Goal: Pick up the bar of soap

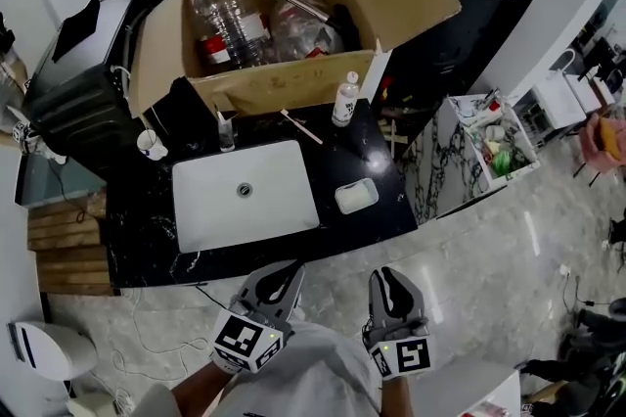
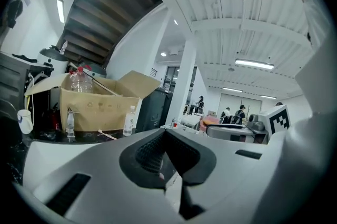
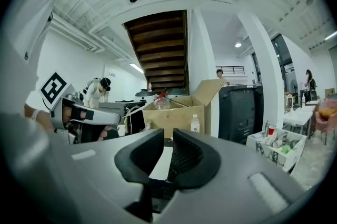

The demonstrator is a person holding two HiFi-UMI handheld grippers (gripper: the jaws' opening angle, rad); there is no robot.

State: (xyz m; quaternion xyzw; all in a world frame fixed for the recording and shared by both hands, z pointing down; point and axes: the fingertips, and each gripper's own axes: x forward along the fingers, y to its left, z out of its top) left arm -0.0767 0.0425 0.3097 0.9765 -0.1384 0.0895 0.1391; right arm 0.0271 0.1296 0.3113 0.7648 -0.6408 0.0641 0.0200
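Observation:
The bar of soap (image 1: pixel 356 196) is a pale block in a shallow dish on the black counter (image 1: pixel 381 219), just right of the white sink (image 1: pixel 245 195). Both grippers are held low over the floor, in front of the counter's near edge and well short of the soap. My left gripper (image 1: pixel 279 283) (image 2: pixel 166 131) has its jaw tips together with nothing in them. My right gripper (image 1: pixel 391 288) (image 3: pixel 168 134) shows a narrow gap between its black pads, and the gap is empty. The soap does not show clearly in either gripper view.
An open cardboard box (image 1: pixel 293 77) with plastic bottles stands behind the sink. A small white bottle (image 1: pixel 345 100), a pump bottle (image 1: pixel 226 133) and a cup (image 1: pixel 150 145) stand on the counter. A white basket (image 1: pixel 494 146) of items sits to the right.

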